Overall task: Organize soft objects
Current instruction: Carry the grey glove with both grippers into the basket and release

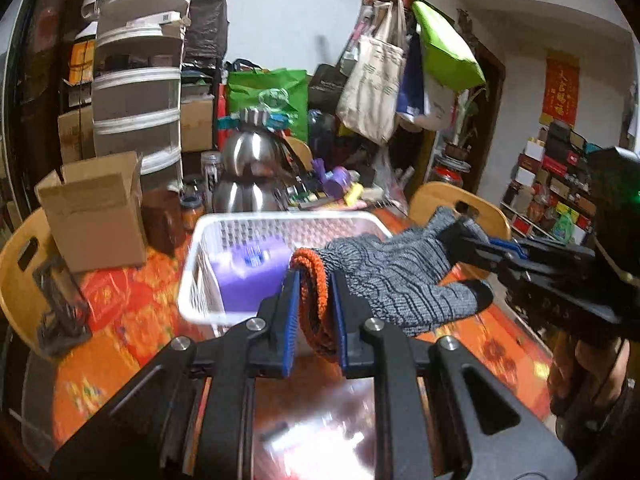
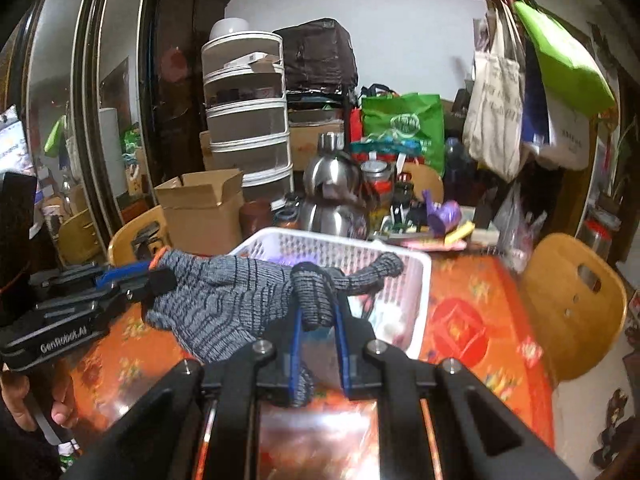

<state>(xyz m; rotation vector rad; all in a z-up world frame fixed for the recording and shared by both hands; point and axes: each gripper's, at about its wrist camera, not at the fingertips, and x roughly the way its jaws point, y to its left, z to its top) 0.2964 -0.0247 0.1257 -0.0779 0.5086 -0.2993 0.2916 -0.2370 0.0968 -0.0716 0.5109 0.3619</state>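
A grey knit glove [image 1: 400,276] with an orange cuff [image 1: 316,300] hangs in the air, stretched between both grippers, just in front of a white plastic basket [image 1: 224,232]. My left gripper [image 1: 314,300] is shut on the orange cuff. My right gripper [image 2: 318,312] is shut on the glove's fingers [image 2: 312,296]; it also shows in the left wrist view [image 1: 472,236]. A purple soft object [image 1: 252,276] lies inside the basket. The glove [image 2: 224,300] spans from the left gripper [image 2: 136,276] to the basket's [image 2: 416,280] near rim.
The table has a red-orange patterned cloth [image 1: 120,320]. A cardboard box [image 1: 96,216], a steel kettle [image 1: 252,172] and jars stand behind the basket. Wooden chairs [image 2: 572,304] sit at the table's sides. Bags hang on a coat rack [image 1: 400,80].
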